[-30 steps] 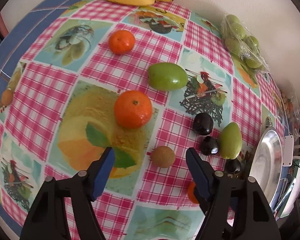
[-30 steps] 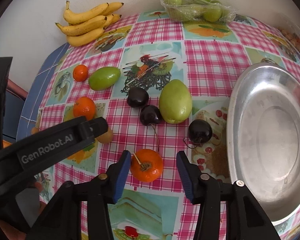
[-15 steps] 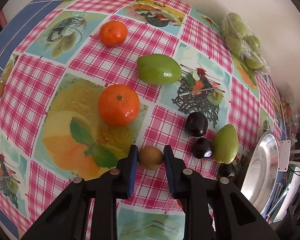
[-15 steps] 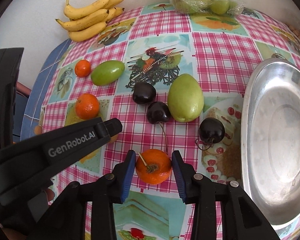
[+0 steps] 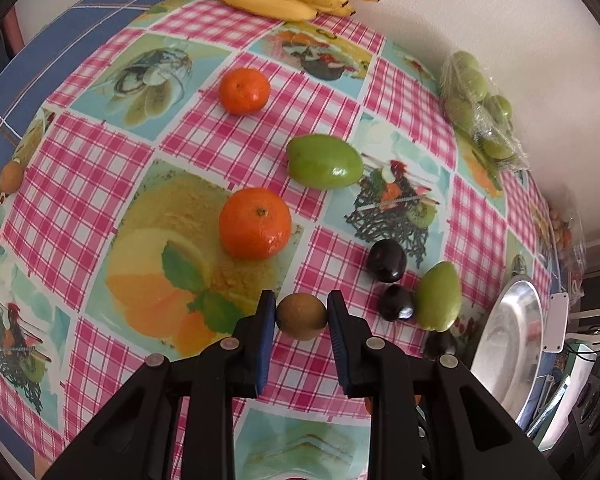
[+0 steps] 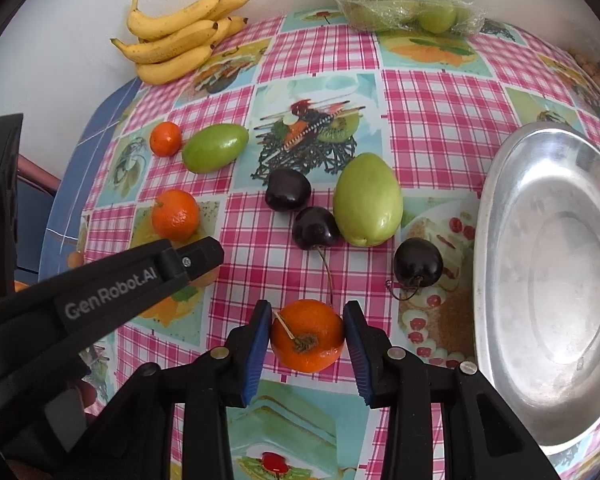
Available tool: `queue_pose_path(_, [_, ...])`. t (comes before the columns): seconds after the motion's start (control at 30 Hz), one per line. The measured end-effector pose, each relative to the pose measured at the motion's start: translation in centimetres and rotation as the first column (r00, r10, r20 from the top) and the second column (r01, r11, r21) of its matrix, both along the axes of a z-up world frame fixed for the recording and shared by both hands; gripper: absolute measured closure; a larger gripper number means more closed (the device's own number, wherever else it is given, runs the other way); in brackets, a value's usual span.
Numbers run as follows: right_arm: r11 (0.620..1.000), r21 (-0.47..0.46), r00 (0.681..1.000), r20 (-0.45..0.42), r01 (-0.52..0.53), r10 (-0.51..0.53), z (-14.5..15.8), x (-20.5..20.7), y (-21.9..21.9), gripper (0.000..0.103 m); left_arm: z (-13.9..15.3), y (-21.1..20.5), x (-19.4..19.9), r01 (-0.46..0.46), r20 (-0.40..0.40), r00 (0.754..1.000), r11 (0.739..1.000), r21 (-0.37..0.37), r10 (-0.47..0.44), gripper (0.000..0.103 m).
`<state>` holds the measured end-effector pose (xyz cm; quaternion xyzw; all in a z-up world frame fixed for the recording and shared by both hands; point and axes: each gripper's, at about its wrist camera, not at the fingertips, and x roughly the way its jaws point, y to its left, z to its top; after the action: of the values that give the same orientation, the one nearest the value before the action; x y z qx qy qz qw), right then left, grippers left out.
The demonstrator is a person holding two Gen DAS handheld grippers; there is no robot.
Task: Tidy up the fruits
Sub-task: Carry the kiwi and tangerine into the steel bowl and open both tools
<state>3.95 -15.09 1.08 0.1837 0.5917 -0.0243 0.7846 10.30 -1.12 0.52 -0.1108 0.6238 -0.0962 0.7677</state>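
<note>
Both sets of jaws have closed in since a second ago. The left gripper (image 5: 301,316) now pinches a small brown kiwi-like fruit (image 5: 301,317), perhaps just lifted off the counter (image 5: 100,168). The right gripper (image 6: 306,336) pinches a tangerine (image 6: 307,336), its stem end up. At one o'clock from that tangerine lies a dark cherry (image 6: 418,262); at three o'clock, the steel tray (image 6: 496,240). Bananas (image 6: 176,40) lie at eleven o'clock, by the wall.
</note>
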Motion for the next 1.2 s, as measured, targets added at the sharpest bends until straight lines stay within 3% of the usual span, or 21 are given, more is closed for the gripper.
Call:
queue_pose_path(0.37, [0.999, -0.026, 0.998, 0.047, 0.032, -0.030, 3.2, -1.2, -1.6, 0.063, 3.8, 0.7, -0.7, 0.003, 0.084, 0.996, 1.000, -0.017, -0.001, 0.076])
queue_pose_path(0.7, [0.987, -0.083, 0.990, 0.050, 0.138, -0.134, 3.9, -2.4, -5.9, 0.063, 3.8, -1.8, -1.3, 0.053, 0.087, 0.995, 0.999, 0.003, -0.053, 0.076])
queue_pose_path(0.97, [0.963, -0.102, 0.968, 0.031, 0.251, -0.249, 3.3, -4.0, -10.8, 0.063, 4.3, -6.7, -3.2, 0.179, 0.102, 0.978, 0.984, 0.023, -0.181, 0.076])
queue_pose_path(1.2, [0.928, -0.086, 0.931, -0.006, 0.364, -0.365, 2.4, -6.5, -15.4, 0.063, 4.4, -12.2, -6.2, 0.346, 0.102, 0.933, 0.938, 0.017, -0.346, 0.076])
